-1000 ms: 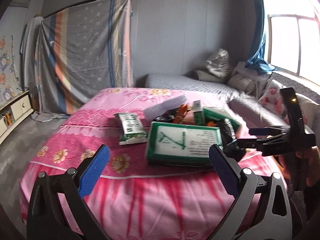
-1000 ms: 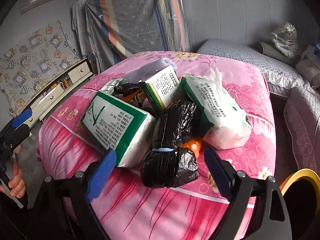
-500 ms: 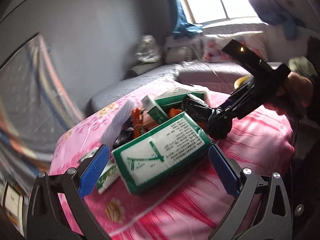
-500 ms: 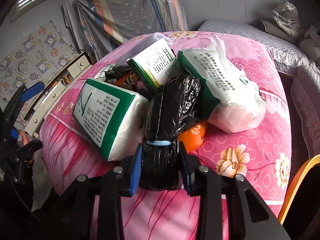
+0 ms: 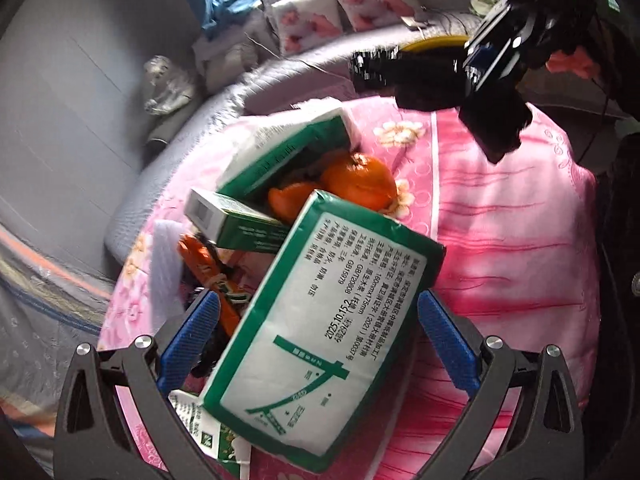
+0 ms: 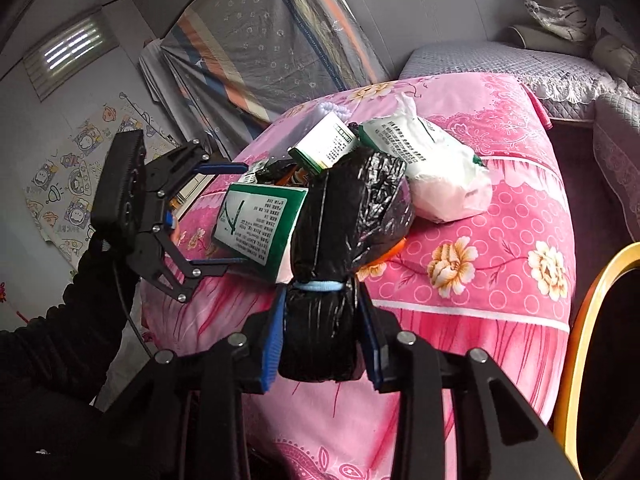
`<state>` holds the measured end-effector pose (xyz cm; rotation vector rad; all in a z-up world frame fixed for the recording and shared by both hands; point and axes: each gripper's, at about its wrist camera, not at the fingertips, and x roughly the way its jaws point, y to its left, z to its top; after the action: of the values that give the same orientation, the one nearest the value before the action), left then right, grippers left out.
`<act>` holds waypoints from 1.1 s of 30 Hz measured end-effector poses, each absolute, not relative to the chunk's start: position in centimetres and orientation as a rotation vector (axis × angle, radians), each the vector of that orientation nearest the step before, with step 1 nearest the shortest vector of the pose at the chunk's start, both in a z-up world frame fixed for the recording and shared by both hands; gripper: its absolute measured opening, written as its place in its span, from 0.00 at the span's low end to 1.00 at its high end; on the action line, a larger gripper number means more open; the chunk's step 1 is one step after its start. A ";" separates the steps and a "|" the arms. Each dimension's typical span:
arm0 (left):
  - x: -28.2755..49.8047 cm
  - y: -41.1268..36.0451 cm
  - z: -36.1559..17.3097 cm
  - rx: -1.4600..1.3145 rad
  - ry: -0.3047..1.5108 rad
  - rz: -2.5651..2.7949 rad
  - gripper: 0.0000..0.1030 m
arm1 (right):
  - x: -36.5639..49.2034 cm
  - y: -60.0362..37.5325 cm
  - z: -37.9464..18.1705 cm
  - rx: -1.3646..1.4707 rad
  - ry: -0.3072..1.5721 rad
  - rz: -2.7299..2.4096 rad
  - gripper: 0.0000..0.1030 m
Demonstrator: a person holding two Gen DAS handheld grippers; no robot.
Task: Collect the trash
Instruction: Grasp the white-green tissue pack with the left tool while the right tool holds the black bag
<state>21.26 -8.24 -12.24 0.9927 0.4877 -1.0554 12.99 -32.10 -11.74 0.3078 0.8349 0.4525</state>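
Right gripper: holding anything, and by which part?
Yes: the right gripper is shut on the rolled black plastic bag, clamping its lower end just below the blue band. The left gripper holds nothing.

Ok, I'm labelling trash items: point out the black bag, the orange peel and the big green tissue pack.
black bag (image 6: 352, 208), right wrist view, upper bulge.
orange peel (image 5: 356, 180), left wrist view, rounded top.
big green tissue pack (image 5: 320, 340), left wrist view, printed face.

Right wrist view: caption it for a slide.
Right gripper clamps a black bag roll above the pink bedspread.

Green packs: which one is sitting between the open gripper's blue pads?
The biggest tissue pack, with the green line drawing, between the left gripper; the other packs lie farther back.
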 end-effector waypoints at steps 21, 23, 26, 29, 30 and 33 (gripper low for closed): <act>24.9 -9.4 -14.4 0.956 0.674 -1.087 0.73 | 11.0 -31.5 -10.5 0.360 0.786 0.459 0.31; 24.5 -8.8 -14.2 0.928 0.647 -1.068 0.69 | 10.6 -31.7 -10.2 0.360 0.776 0.452 0.31; 23.8 -7.2 -13.3 0.851 0.624 -1.029 0.63 | 10.1 -32.0 -10.1 0.374 0.769 0.450 0.31; 22.7 -5.5 -11.8 0.757 0.602 -1.015 0.58 | 9.7 -32.2 -9.9 0.379 0.758 0.451 0.31; 22.2 -5.0 -11.1 0.728 0.589 -1.016 0.56 | 9.6 -32.2 -9.8 0.381 0.755 0.453 0.31; 20.0 -3.8 -9.1 0.647 0.524 -1.000 0.56 | 9.4 -32.4 -9.7 0.396 0.746 0.468 0.31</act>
<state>20.03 -3.79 -9.06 0.6473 0.5239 -0.9997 9.37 -32.36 -9.67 0.3959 0.7462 0.4684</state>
